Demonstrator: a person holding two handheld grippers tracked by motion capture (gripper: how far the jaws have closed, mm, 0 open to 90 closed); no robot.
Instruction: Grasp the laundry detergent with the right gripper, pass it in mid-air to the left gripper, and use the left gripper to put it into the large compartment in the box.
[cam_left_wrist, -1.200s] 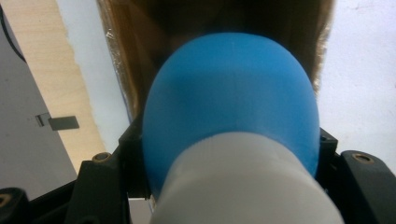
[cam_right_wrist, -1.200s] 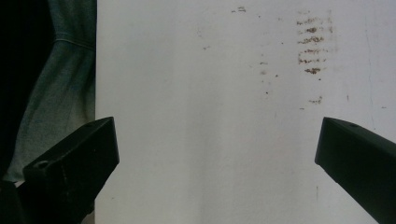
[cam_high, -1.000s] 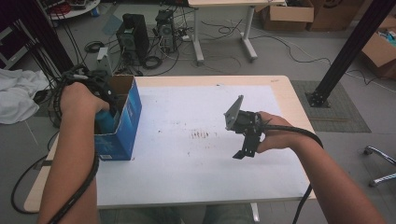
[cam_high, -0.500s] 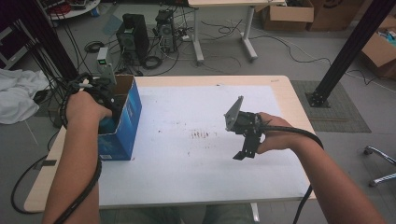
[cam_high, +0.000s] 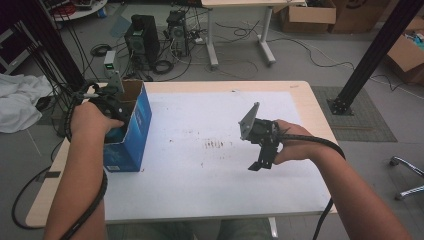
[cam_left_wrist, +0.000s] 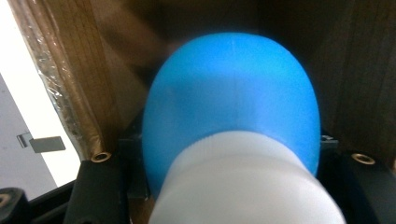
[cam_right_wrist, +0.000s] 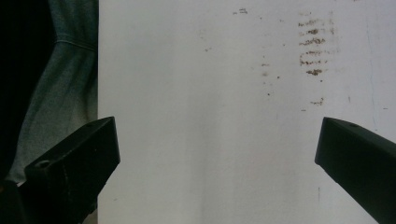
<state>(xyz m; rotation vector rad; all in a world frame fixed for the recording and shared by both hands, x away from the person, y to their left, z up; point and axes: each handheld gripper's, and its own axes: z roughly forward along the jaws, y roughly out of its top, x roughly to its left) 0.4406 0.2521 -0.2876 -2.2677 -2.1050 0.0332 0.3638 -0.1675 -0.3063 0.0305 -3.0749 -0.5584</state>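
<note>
A blue cardboard box (cam_high: 131, 134) with open flaps stands at the left edge of the white table (cam_high: 210, 190). My left gripper (cam_high: 111, 125) reaches down into it. In the left gripper view a rounded blue object with a white base (cam_left_wrist: 231, 98) sits between the jaws, with the box's brown inner walls (cam_left_wrist: 70, 70) around it; my left gripper (cam_left_wrist: 232, 177) looks shut on it. My right gripper (cam_high: 261, 162) hovers over the table's middle right, held by the person's hand. Its jaws (cam_right_wrist: 217, 158) stand wide open over bare tabletop with nothing between them.
Brown smudges (cam_high: 216, 145) mark the table's centre. Grey fabric (cam_right_wrist: 60, 84) shows past the table's near edge. On the floor behind are computer towers (cam_high: 142, 40) with cables, a white cloth (cam_high: 20, 102), a black post (cam_high: 370, 55) and cardboard boxes (cam_high: 307, 12).
The left hand has shifted slightly toward the person, deeper over the box. The right gripper has barely moved.
</note>
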